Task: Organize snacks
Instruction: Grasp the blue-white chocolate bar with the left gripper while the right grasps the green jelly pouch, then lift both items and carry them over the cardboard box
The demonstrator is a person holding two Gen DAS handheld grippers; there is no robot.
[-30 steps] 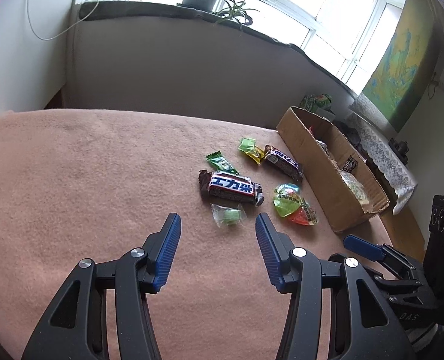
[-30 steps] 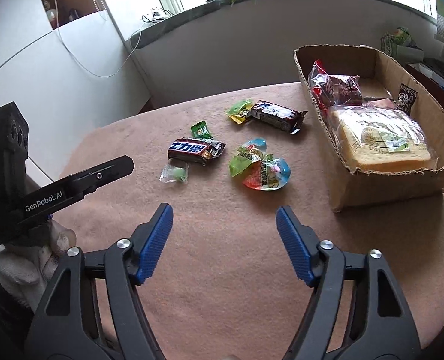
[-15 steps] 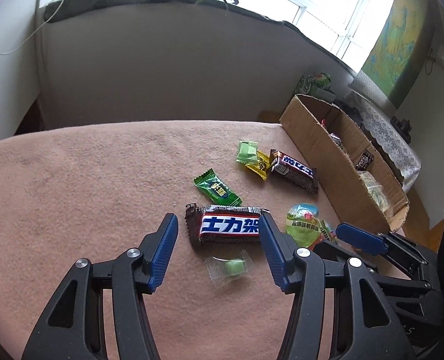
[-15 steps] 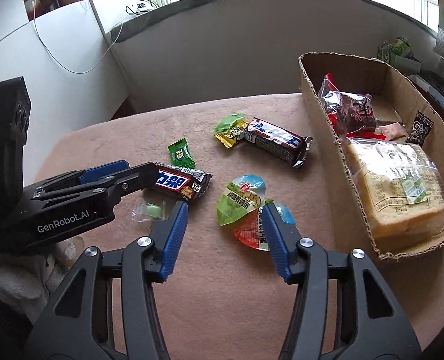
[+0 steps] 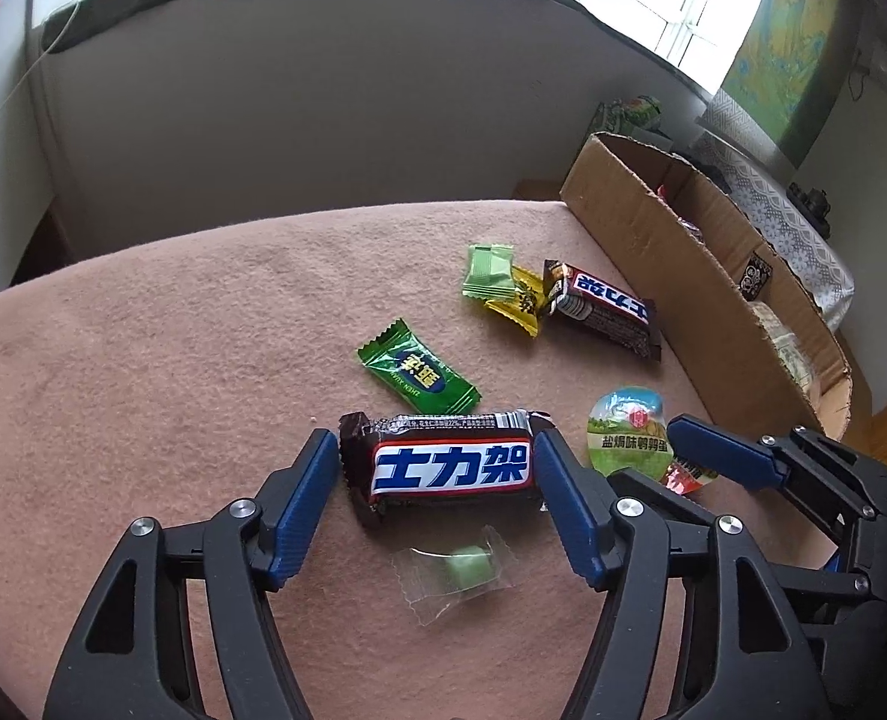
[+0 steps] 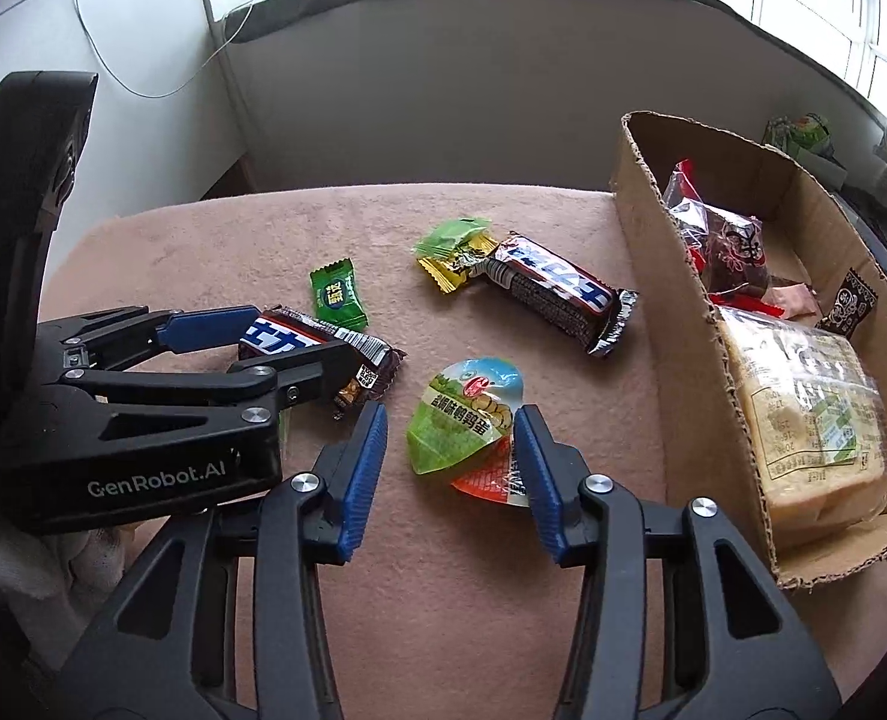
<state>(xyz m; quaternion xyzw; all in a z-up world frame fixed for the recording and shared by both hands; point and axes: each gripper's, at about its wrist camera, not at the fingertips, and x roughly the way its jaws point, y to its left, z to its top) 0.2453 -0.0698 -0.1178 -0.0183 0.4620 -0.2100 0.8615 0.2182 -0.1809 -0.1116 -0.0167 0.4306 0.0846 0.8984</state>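
Left wrist view: left gripper has dropped low and forward over the last second — the brown snack bar, which lay well ahead of the fingers a second ago, now sits between them. Jaws wide, one blue pad at each crimped end of the wrapper, just beside or barely touching; nothing clamped yet. A clear-wrapped green candy lies on the pink cloth just below the bar, inside the span of the fingers. Judgement: approach done, closing is the step in hand; gripping along the bar's long axis may buckle the wrapper.

Cardboard box stands at the right edge of the cloth, well apart from the bar. Green foil candy and a second bar lie between.

Right wrist view: right gripper has likewise closed in — the stacked jelly cups, formerly ahead of the fingers, are now bracketed by them. Jaws moderately open; the right pad is against the cup rim, the left pad apart from it. No hold yet. The box, already holding bread and other packets, is near on the right.

Both grippers thus look poised for simultaneous picks; five or so loose snacks remain outside the box.
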